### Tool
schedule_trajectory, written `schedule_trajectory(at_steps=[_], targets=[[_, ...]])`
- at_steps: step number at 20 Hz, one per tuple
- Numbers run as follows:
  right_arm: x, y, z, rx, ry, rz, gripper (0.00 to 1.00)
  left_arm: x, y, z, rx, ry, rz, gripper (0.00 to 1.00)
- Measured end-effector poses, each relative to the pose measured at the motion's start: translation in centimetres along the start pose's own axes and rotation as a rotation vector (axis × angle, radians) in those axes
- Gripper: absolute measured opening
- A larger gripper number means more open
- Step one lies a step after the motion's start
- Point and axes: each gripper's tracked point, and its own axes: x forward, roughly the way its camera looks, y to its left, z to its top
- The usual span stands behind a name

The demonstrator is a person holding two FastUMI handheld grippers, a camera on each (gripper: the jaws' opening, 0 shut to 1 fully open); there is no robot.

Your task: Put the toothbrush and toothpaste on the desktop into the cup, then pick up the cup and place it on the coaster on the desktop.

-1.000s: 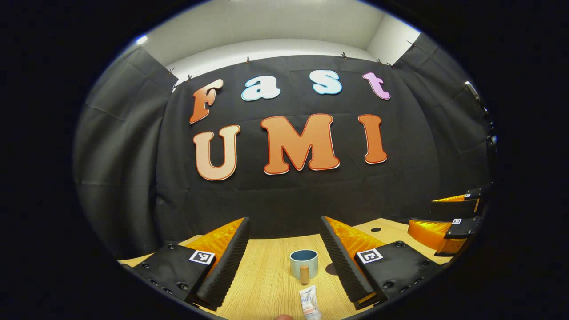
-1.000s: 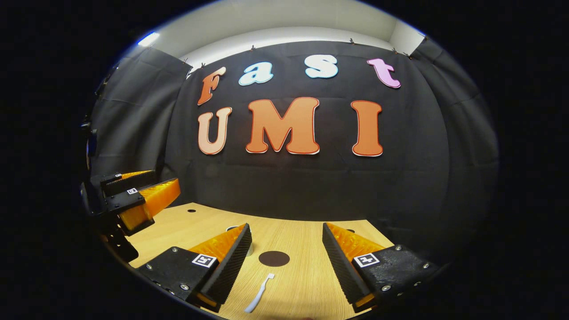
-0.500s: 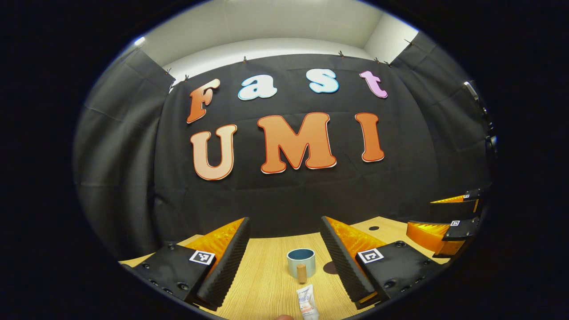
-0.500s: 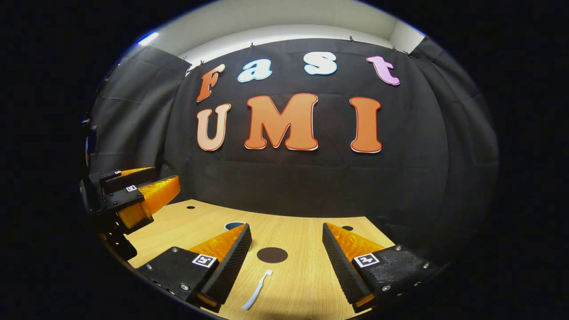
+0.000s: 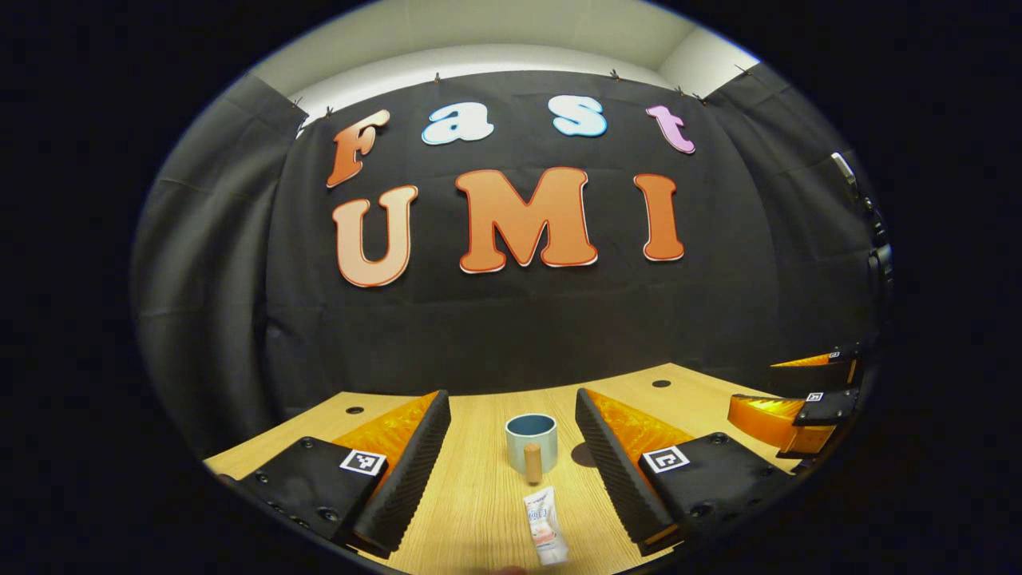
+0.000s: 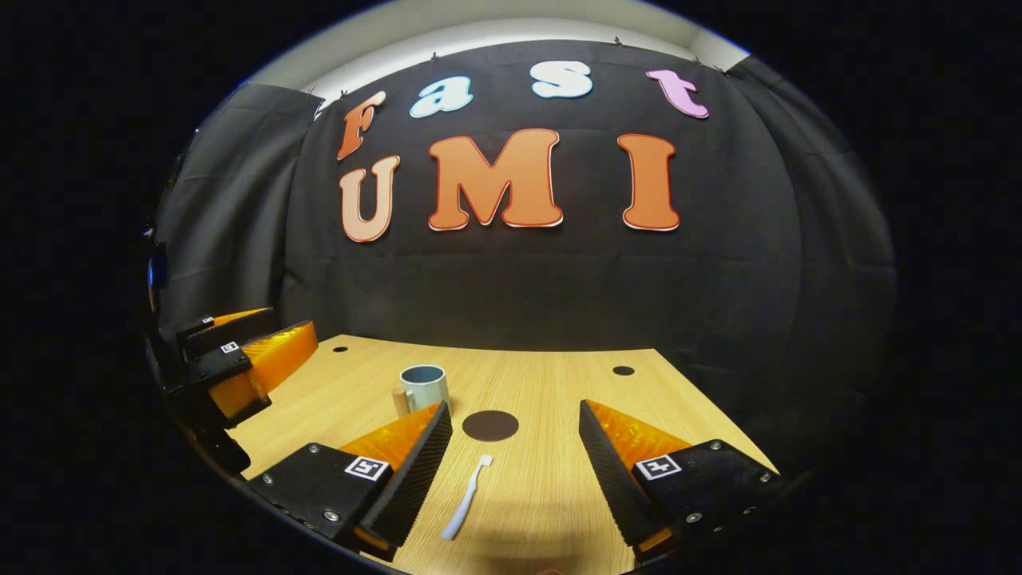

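Left gripper view: the left hand-held gripper [image 5: 511, 471] hovers over the wooden worktop [image 5: 471, 511] with its fingers spread wide and nothing between the pads. Ahead, centred in the gap, stands the pale blue cup [image 5: 531, 433], upright, its wooden handle [image 5: 532, 463] turned toward the camera. Nearer, just short of the cup, lies the toothpaste [image 5: 544, 525], flat, its lower end cut off at the edge of the view. A dark patch beside the right finger is the coaster [image 5: 584, 455], mostly hidden behind that finger.

Right gripper view: the right hand-held gripper [image 6: 515, 479] is likewise spread apart and empty. The white toothbrush [image 6: 466, 508] lies flat between its fingers, nearer the left one. Beyond it sits the round dark coaster, fully visible, with the cup to the left, its base hidden by the left fingertip. The other hand-held gripper appears far left, partly cropped.
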Motion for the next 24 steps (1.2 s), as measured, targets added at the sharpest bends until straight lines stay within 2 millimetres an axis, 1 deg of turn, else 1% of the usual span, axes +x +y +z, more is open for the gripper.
schedule_trajectory(at_steps=[2, 5, 9, 12, 14, 17, 20, 22, 24], targets=[[0.1, 0.4, -1.1, -0.002, 0.045, 0.005, 0.96, -0.1, -0.2, -0.9, 0.014, 0.029, -0.007, 1.0], [-0.1, 0.5, -2.2, -0.008, 0.097, 0.013, 0.96, -0.1, -0.4, -2.5, 0.017, 0.078, -0.021, 1.0], [0.2, 1.2, -3.6, 0.011, 0.17, 0.061, 0.96, 0.3, -0.5, -5.5, -0.025, 0.172, -0.036, 1.0], [0.4, 1.3, -5.2, 0.049, 0.231, 0.08, 0.95, 0.8, -1.3, -8.3, -0.064, 0.253, -0.073, 1.0], [0.6, 1.3, -6.0, 0.067, 0.266, 0.076, 0.95, 1.2, -1.3, -10.1, -0.061, 0.307, -0.078, 1.0], [1.1, 0.9, -7.9, 0.073, 0.309, 0.062, 0.95, 1.9, -1.5, -12.5, -0.028, 0.375, -0.075, 1.0], [1.8, 0.7, -9.1, 0.073, 0.349, 0.059, 0.94, 2.5, -1.9, -15.0, -0.012, 0.451, -0.081, 1.0], [2.3, 0.8, -9.9, 0.067, 0.374, 0.058, 0.94, 3.2, -2.1, -16.4, -0.012, 0.504, -0.088, 0.99], [2.8, 0.9, -10.3, 0.061, 0.39, 0.064, 0.94, 3.9, -2.2, -17.4, -0.014, 0.555, -0.093, 1.0]])
